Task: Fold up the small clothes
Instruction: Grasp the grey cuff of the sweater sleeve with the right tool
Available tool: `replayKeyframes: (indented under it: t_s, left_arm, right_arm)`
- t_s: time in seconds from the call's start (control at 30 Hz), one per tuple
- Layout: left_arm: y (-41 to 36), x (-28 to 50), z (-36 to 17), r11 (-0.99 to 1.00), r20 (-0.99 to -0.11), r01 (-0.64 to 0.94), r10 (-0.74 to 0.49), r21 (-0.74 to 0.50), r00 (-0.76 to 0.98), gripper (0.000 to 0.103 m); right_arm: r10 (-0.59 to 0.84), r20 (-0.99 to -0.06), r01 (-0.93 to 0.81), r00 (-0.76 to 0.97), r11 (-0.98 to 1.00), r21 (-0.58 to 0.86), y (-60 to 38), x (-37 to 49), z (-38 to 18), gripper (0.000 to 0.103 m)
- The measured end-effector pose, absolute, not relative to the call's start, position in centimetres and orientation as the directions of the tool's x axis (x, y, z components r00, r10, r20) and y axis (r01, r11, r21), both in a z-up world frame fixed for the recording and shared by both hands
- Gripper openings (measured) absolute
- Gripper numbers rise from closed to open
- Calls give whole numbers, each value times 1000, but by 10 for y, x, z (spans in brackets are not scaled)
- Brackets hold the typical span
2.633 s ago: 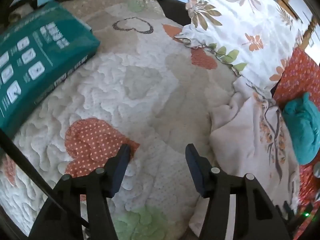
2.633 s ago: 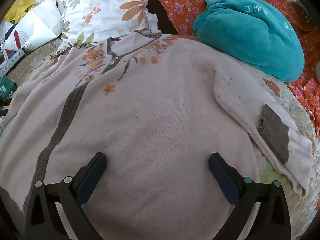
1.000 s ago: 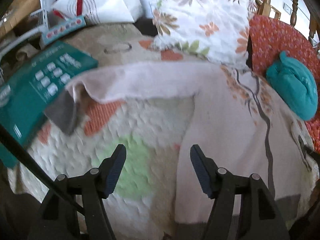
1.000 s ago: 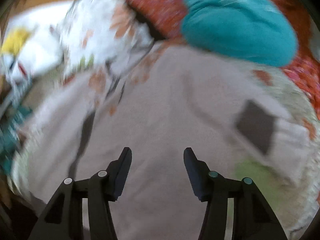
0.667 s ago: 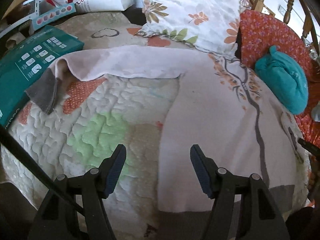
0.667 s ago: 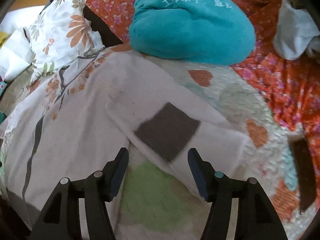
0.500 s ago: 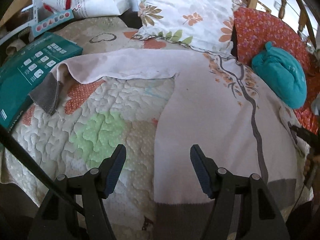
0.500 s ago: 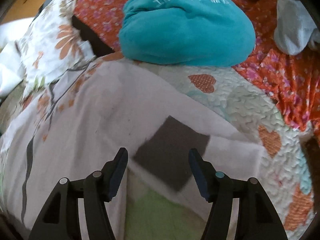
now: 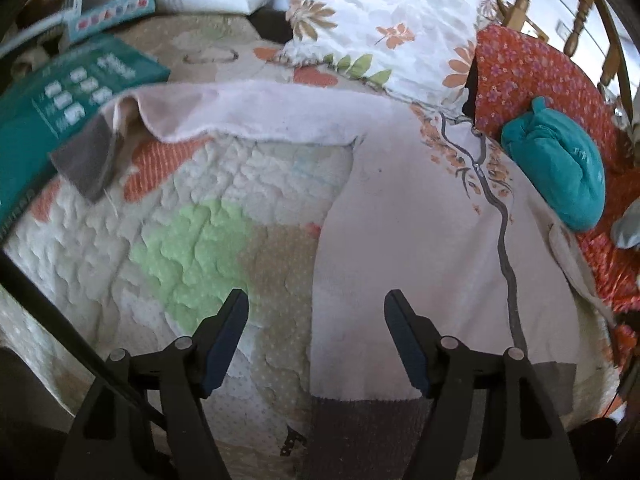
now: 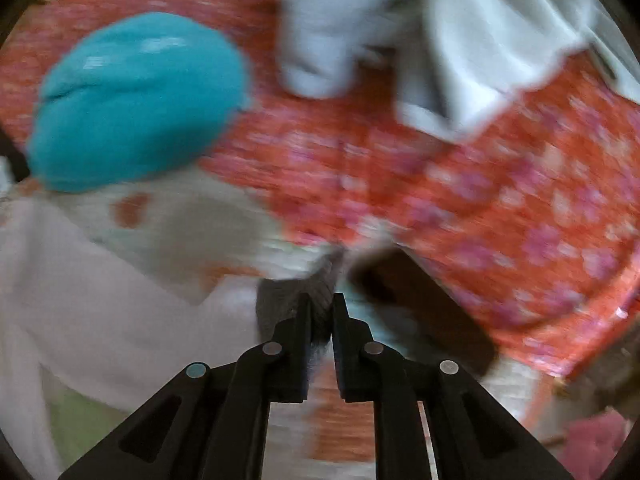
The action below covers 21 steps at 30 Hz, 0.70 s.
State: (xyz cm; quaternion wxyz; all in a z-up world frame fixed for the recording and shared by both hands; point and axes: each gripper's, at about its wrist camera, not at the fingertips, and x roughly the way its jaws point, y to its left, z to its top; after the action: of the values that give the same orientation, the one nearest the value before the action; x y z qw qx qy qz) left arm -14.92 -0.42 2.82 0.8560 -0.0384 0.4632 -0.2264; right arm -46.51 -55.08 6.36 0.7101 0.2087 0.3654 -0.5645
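Observation:
A pale pink sweater [image 9: 420, 220] with an orange flower print and grey hem lies flat on the quilted bed. Its left sleeve stretches out to a grey cuff [image 9: 86, 160] at the far left. My left gripper [image 9: 316, 316] is open and empty, hovering over the sweater's lower left edge. In the blurred right wrist view my right gripper [image 10: 321, 312] is shut on the grey cuff [image 10: 280, 300] of the right sleeve [image 10: 100, 280], out to the sweater's right.
A teal rolled cloth [image 9: 560, 168] [image 10: 136, 100] lies on an orange floral cover [image 9: 532, 76]. A floral pillow [image 9: 392, 32] is behind. A green box [image 9: 60, 104] sits far left. Grey-white clothes [image 10: 420, 40] lie at the far right. The quilt [image 9: 192, 232] is bare at left.
My right gripper moved right along the sleeve and shut on its grey cuff. My left gripper stayed open and drifted slightly over the sweater's edge.

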Motion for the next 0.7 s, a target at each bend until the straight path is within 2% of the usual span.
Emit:
replayKeyframes:
  t_s: [0.03,0.07,0.1,0.13,0.17,0.23,0.3,0.37,0.43,0.53,0.6,0.63,0.7]
  left_arm:
    - [-5,-149,26,890,-779,350,-433,-291,453,69]
    - [-4,-148,20,881,-784,346,-454,-324,424,70]
    - [-4,-148,18,873,-785,343,-470,-347,404,70]
    - [-4,-149,15,865,-782,341,-486,-368,390,70]
    - [-4,-151,14,857,-776,345,-500,-382,384,71]
    - [-7,-155,13,841,-770,360,-525,-404,363,71]
    - [-12,-159,9,815,-762,372,-562,-444,321,71]
    - [-19,-167,4,802,-768,392,-572,-450,288,71]
    - [-28,-178,4,810,-787,436,-540,-392,297,71]
    - [-39,-194,5,818,-812,491,-489,-299,320,74]
    - [-41,-199,5,822,-820,503,-468,-267,329,71]
    - [-40,-198,6,827,-821,494,-464,-268,332,66]
    - [-31,-195,8,841,-827,467,-453,-273,333,39]
  right_arm:
    - [-611,-773,952,171,305,-30,-544,-473,66,15]
    - [-567,-785,936,251,349,47,-534,-475,67,26]
    - [-497,-788,893,364,427,143,-517,-471,67,32]
    - [-435,-780,844,450,491,213,-501,-466,65,49]
    - [-331,-763,759,555,576,303,-478,-455,59,56]
    - [-168,-740,627,652,668,401,-441,-435,46,56]
    - [-49,-744,537,666,724,433,-403,-412,29,56]
    - [-26,-771,514,636,760,398,-375,-392,14,56]
    - [-44,-797,538,602,760,364,-364,-383,2,56]
    - [-162,-808,600,566,754,269,-346,-376,-2,63]
    - [-229,-802,639,552,734,229,-342,-377,-2,63]
    - [-260,-794,657,549,721,218,-344,-382,1,63]
    - [-310,-779,692,545,691,210,-348,-393,5,69]
